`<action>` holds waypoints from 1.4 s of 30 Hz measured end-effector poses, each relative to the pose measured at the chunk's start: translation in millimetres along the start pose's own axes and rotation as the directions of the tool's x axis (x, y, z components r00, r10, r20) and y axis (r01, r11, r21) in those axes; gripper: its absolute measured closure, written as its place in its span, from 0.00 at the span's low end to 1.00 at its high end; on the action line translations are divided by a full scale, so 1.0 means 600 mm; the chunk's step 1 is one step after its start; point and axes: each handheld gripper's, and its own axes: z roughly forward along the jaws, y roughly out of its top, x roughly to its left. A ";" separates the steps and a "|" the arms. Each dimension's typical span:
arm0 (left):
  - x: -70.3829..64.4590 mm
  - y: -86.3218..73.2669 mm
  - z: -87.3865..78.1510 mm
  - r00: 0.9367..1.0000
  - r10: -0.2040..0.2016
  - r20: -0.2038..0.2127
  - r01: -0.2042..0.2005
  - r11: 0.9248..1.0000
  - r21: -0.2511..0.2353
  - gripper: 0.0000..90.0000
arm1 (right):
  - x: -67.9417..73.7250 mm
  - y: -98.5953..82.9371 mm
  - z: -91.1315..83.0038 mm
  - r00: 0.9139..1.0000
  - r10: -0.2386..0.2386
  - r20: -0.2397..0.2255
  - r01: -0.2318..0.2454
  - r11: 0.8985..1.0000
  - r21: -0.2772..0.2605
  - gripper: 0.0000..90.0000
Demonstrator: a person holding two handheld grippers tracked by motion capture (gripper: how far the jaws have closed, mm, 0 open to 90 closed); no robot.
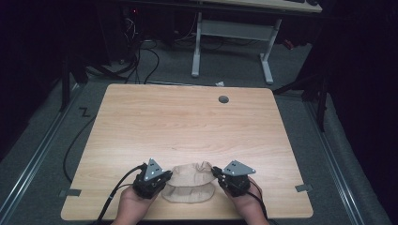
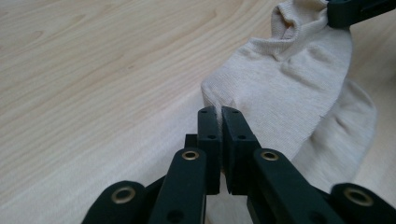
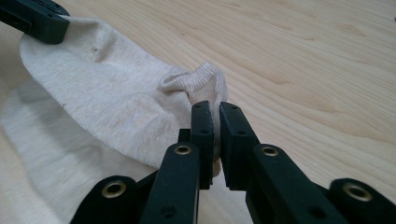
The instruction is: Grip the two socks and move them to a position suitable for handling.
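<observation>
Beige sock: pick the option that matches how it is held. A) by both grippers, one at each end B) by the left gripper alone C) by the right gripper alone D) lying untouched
A: the left gripper and the right gripper each pinch an end of the beige sock.

High view: fixed overhead, facing forward and down over the whole light wooden table (image 1: 187, 122), distant. Left gripper view: rides low, looks along its own black jaws, very close to the crumpled beige knitted cloth (image 2: 289, 84). Right gripper view: likewise, from the opposite side. Shared: the cloth (image 3: 102, 107), the tabletop.
</observation>
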 end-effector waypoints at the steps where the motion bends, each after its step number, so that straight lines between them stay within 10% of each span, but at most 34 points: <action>1: -0.003 -0.005 -0.003 1.000 0.000 0.004 0.000 1.000 -0.001 0.96 | 0.006 -0.001 -0.002 1.000 -0.009 -0.005 0.009 1.000 0.006 0.94; 20: -0.009 -0.045 -0.017 1.000 -0.001 -0.005 0.002 0.998 0.057 0.94 | 0.050 -0.034 -0.010 0.995 -0.041 -0.096 0.051 0.993 0.107 0.93; 33: -0.009 -0.039 -0.028 1.000 -0.011 0.006 0.011 1.000 0.019 0.95 | 0.050 -0.028 -0.028 0.996 -0.045 -0.074 0.050 0.996 0.068 0.93; 42: -0.010 -0.048 -0.008 1.000 0.020 -0.014 -0.019 0.996 0.083 0.93 | 0.047 -0.036 -0.013 0.996 -0.038 -0.084 0.048 0.991 0.121 0.90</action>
